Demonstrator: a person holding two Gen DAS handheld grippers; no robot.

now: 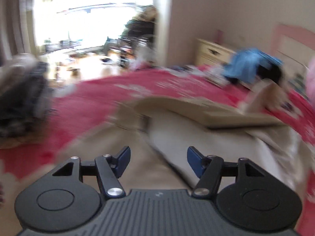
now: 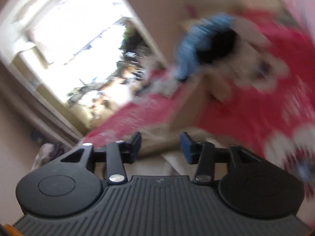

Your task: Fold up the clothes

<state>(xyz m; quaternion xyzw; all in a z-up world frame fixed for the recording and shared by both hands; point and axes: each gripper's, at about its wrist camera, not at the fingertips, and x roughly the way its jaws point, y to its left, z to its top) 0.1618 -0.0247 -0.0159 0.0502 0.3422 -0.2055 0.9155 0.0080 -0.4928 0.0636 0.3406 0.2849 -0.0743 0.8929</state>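
The beige garment [image 1: 177,129] lies just ahead of the spread, empty left claw [image 1: 158,162], long axis running right across the bed [image 1: 94,98]; right claw [image 2: 160,147] is spread too

My left gripper [image 1: 158,162] pointed downward with its jaws parted, nothing between the blue pads [image 1: 124,157]. My right gripper [image 2: 160,147] sat rolled to one side, jaws likewise apart and empty.

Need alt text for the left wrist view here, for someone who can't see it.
The open left gripper, nothing between its jaws, points over a beige garment lying partly folded on a red patterned bedspread. A blue garment lies farther back, and the picture is blurred.
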